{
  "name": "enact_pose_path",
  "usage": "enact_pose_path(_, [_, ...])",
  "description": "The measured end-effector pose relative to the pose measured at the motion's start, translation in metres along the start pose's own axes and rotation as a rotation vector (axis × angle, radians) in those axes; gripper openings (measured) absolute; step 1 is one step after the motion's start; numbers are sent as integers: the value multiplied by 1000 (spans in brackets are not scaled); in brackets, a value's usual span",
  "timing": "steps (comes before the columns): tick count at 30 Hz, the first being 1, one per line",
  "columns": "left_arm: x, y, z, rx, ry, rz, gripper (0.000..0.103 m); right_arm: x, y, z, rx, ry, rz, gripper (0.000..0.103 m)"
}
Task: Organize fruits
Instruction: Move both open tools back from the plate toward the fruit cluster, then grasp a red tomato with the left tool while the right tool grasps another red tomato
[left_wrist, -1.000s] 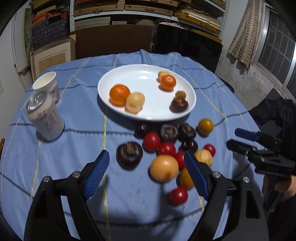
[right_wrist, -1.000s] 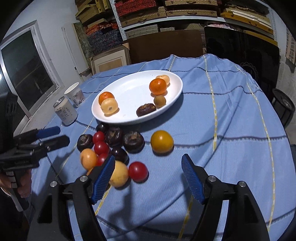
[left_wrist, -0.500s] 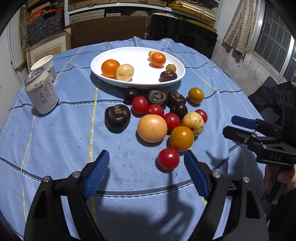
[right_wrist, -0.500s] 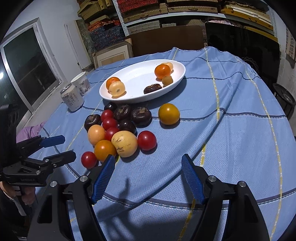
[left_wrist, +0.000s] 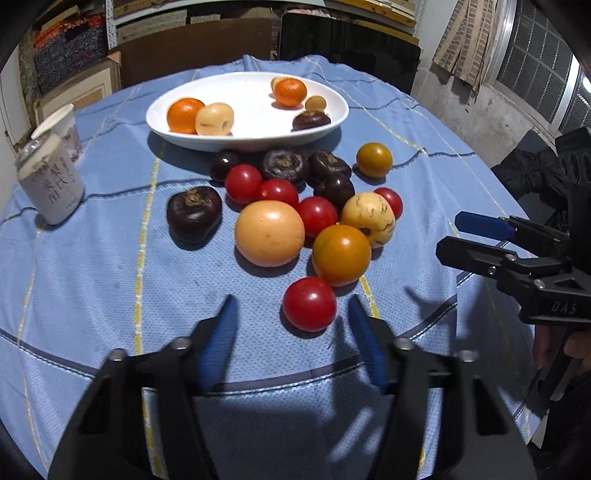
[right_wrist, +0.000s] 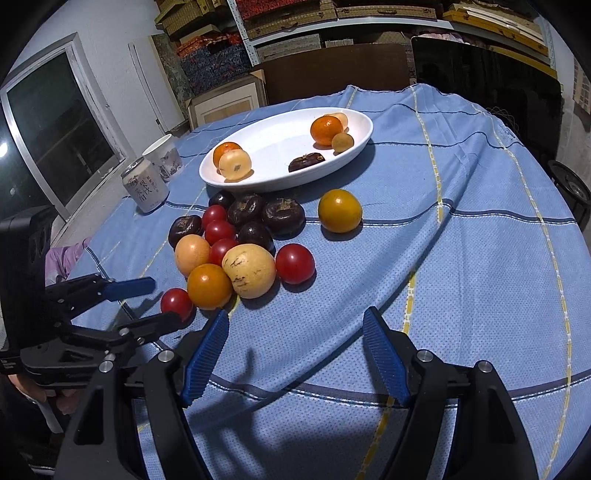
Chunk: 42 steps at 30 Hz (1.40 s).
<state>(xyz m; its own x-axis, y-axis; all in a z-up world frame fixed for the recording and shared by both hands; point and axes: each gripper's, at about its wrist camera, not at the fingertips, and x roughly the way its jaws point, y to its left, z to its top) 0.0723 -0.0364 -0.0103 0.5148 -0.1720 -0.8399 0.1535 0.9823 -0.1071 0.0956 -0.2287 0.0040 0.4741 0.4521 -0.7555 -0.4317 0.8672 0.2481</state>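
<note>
A white plate (left_wrist: 340, 114) at the back of the blue cloth holds two oranges, pale fruits and a dark one. In front of it lies a pile of red tomatoes, dark purple fruits, a large pale orange fruit (left_wrist: 269, 238) and an orange tomato (left_wrist: 341, 254). My left gripper (left_wrist: 290, 306) points down at the nearest red tomato (left_wrist: 309, 303). Its jaws are closing with the tomato between the tips, and the pads stand off it. In the right wrist view the same tomato (right_wrist: 176, 303) sits between those tips. My right gripper (right_wrist: 295, 321) hovers open over bare cloth, holding nothing.
A drink can (left_wrist: 50, 184) and a paper cup (left_wrist: 62, 122) stand at the table's left. A lone yellow-orange fruit (right_wrist: 339, 210) lies right of the pile. The table's front edge runs just under both grippers. Dark chairs and shelves stand behind.
My left gripper dropped toward the front of the pile and its jaws narrowed around the nearest red tomato. The right gripper's view shifted a little at first, then held still.
</note>
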Motion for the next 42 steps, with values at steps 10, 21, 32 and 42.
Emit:
enact_pose_path(10, [2, 2, 0, 32, 9, -24, 30, 15, 16, 9, -186, 27, -101, 76])
enact_pose_path(21, [-1, 16, -2, 9, 13, -25, 30, 43, 6, 25, -275, 100, -139, 49])
enact_pose_path(32, [2, 18, -3, 3, 25, -40, 30, 64, 12, 43, -307, 100, -78, 49])
enact_pose_path(42, [2, 17, -4, -6, 23, -35, 30, 69, 25, 49, -333, 71, -36, 29])
